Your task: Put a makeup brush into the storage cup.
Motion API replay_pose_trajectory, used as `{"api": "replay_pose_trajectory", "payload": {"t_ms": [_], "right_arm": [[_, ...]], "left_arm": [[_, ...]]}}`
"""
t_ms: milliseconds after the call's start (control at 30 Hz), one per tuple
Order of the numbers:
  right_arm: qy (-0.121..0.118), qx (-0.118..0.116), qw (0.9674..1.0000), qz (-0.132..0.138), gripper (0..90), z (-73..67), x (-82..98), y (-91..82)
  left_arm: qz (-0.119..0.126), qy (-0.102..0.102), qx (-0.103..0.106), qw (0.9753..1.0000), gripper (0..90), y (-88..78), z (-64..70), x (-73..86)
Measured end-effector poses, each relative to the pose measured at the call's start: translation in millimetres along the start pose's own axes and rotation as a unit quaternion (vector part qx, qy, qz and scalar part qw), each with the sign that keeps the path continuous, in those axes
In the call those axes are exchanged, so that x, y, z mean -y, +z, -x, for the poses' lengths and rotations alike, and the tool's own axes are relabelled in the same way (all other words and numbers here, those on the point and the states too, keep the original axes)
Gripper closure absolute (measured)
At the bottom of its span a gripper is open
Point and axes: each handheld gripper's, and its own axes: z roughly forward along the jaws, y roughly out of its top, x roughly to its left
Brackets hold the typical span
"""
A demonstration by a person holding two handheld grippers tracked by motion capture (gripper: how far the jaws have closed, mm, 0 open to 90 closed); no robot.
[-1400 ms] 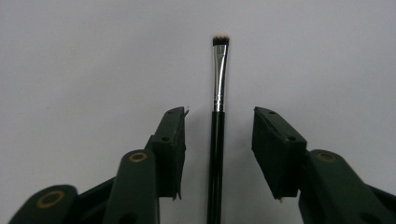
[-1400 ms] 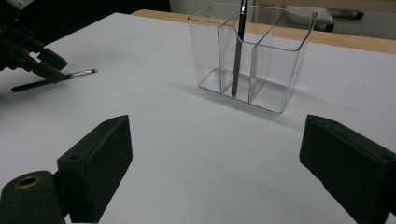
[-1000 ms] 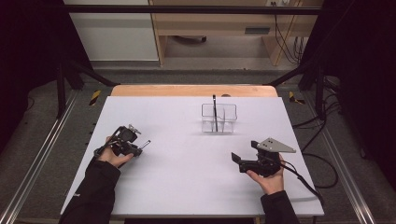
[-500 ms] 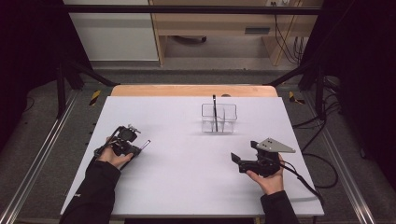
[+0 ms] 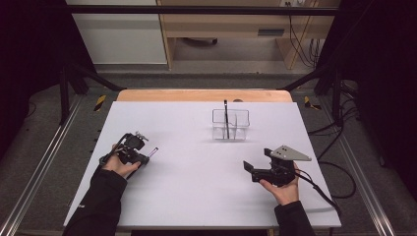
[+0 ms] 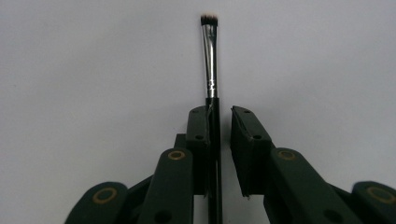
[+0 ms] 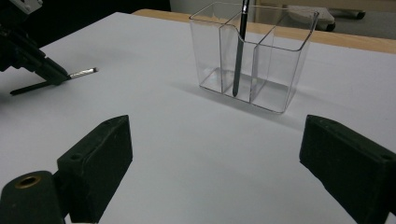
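- Where the high view looks down on the white bench (image 5: pixel 196 196), the left gripper (image 5: pixel 146 158) sits at the left of the frame with a slim brush (image 5: pixel 153 151) poking out from its fingers toward the upper right; how tightly they sit on it cannot be made out from here.
- At the lower right of the same view, the right gripper (image 5: pixel 250 169) rests in the person's hand, fingers spread and nothing between them. A clear divided organizer (image 5: pixel 231 125) stands above centre with a dark pen (image 5: pixel 226 118) upright in it.
- Through the left gripper view, the fingers (image 6: pixel 201 135) have just been opening a little: the brush (image 6: pixel 210 51) lies against the left finger, while a narrow gap separates it from the right one. Its black handle runs up into a silver ferrule and short dark bristles with pale tips.
- From the right gripper view, the fingers (image 7: pixel 100 163) stand wide apart over bare bench, holding nothing; the brush (image 7: pixel 81 73) shows at the upper left, the organizer (image 7: pixel 275 65) at upper centre.
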Motion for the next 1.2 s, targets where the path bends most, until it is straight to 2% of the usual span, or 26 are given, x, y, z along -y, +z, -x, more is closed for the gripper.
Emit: {"api": "replay_pose_trajectory", "payload": {"t_ms": [100, 300, 600, 933, 1200], "right_arm": [[0.0, 0.0, 1.0, 0.0, 10.1, 0.0, -0.1, 0.2], [0.0, -0.001, 1.0, 0.0, 10.1, -0.5, -0.3, 0.2], [0.003, -0.003, 1.0, 0.0, 10.1, -1.0, -0.8, 0.7], [0.003, -0.002, 1.0, 0.001, 10.1, -0.3, -1.5, -0.1], [0.004, -0.003, 1.0, 0.002, 10.0, -0.5, -1.5, -0.2]], "left_arm": [[-0.004, -0.002, 0.003, 1.0, 76.9, -0.4, -0.3, 0.7], [-0.01, 0.006, -0.01, 0.9999, 81.2, -0.1, 4.5, 0.4], [-0.011, 0.008, -0.012, 0.9998, 83.3, 0.2, 5.9, -0.1], [-0.007, 0.026, -0.02, 0.9994, 83.6, -0.7, 9.0, 0.9], [0.034, 0.028, -0.019, 0.9988, 83.6, -17.0, 11.8, 3.2]]}}
